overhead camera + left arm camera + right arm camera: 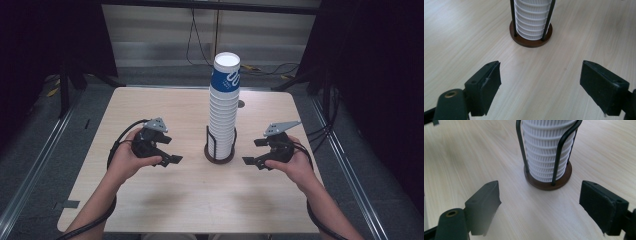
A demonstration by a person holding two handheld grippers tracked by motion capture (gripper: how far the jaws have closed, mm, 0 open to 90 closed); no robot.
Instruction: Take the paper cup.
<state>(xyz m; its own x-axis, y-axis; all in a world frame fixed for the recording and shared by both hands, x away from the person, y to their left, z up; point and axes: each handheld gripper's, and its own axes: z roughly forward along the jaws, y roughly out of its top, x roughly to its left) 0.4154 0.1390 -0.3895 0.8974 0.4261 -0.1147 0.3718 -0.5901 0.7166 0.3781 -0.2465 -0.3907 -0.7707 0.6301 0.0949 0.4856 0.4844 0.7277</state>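
Note:
A tall stack of white paper cups (pixel 223 107) stands upright in a black wire holder with a round brown base (pixel 219 154) at the middle of the wooden table (pixel 195 200). The top cup (pixel 226 75) carries a blue print. My left gripper (pixel 170 150) is held to the left of the holder, open, with nothing between its jaws. My right gripper (pixel 253 151) is held to the right of it, open too and holding nothing. Both point inward at the holder, a short way off. The ribbed cup stack (pixel 532 18) and base (pixel 531 41) lie ahead of the left jaws. The stack (pixel 547 152) in its wire holder (pixel 557 152) is closer ahead of the right jaws.
The table has rounded corners and a small dark hole (pixel 241 104) behind the stack. Cables (pixel 200 45) run on the grey floor beyond the far edge. Dark curtains (pixel 375 75) and metal floor rails (pixel 345 165) flank the table.

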